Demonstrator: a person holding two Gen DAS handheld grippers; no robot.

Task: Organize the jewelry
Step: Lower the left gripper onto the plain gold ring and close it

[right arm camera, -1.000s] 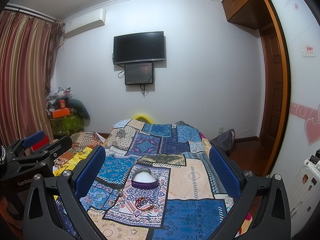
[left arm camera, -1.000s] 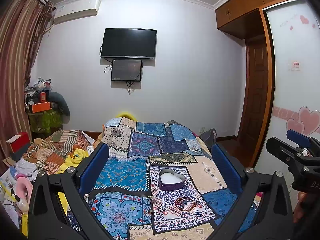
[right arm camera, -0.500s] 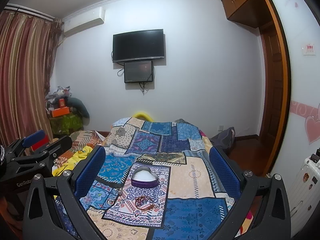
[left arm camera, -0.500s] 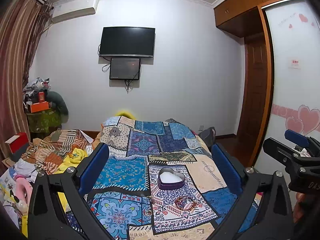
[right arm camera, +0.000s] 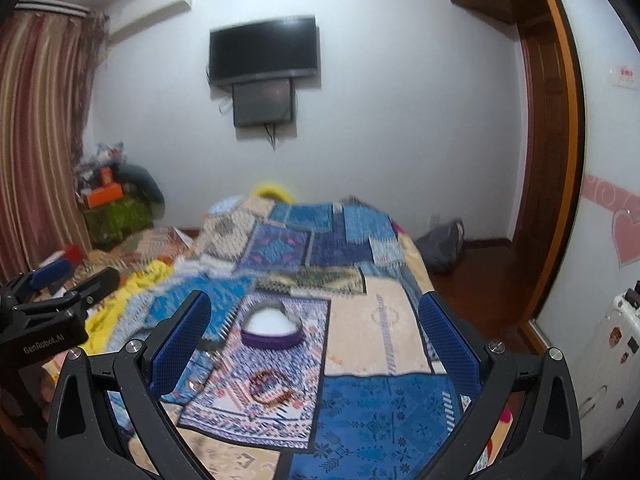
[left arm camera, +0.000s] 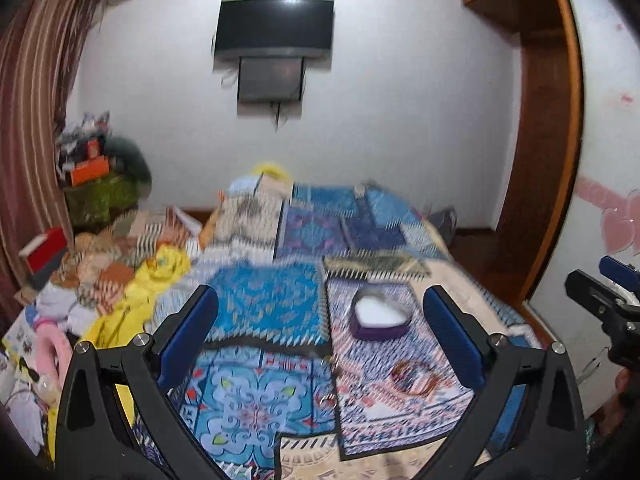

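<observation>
Across a bedroom, a bed covered with a blue patchwork quilt fills the middle of both blurred wrist views, running away toward a white wall with a dark television mounted on it. A pile of clothes crowds the bed's left side, while bare wooden floor and a doorway lie to its right, so the right side looks the freer path in. On the quilt sits an open, heart-shaped purple box with a white lining, and nearer the cameras, apart from the box, lies a reddish beaded bracelet. Small ring-like pieces seem to lie left of the bracelet, too blurred to name. The left gripper and the right gripper both hover above the near end of the bed with their blue-padded fingers spread wide, holding nothing. The work appears to be at its start: an approach, with no jewelry yet in the box. The next move probably calls for one gripper to lower over the bracelet, straddle its thin band, and close gently. The soft quilt may give under pressure, and the fingers could pinch cloth along with the beads. The box's raised rim will need clearing from above.
</observation>
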